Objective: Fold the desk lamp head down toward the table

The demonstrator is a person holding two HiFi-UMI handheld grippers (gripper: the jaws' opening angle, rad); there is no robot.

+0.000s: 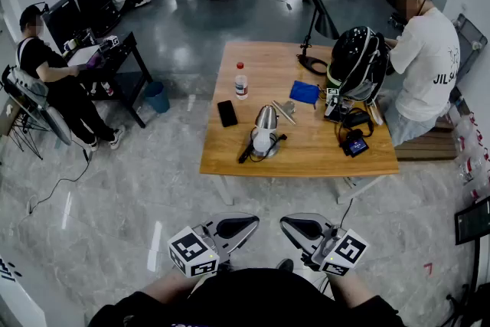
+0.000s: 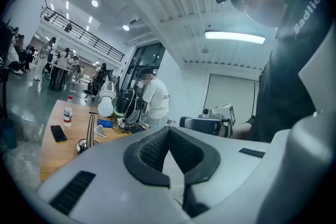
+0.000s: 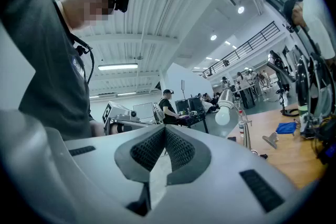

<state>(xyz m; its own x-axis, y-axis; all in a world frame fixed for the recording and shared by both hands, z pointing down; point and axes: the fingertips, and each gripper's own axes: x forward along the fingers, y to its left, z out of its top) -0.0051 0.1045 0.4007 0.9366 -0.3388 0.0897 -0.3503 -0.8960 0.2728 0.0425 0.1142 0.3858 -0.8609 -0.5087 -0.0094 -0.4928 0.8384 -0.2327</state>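
Close to my body, well short of the worktop (image 1: 218, 153), I hold the left gripper (image 1: 245, 223) and the right gripper (image 1: 292, 225) side by side and level, each with its jaws closed on nothing. Near the middle of the worktop stands the lamp (image 1: 265, 126), untouched, its head (image 2: 107, 93) raised on the stem (image 2: 89, 135) with the white bulb (image 1: 262, 141) showing, a phone (image 1: 227, 112) just left of it and a bottle (image 1: 240, 80) beyond. Farther right lie a blue cloth (image 1: 305, 92) and a black bag (image 1: 356, 61), where a person (image 1: 425, 61) in a white shirt stands at the worktop's edge.
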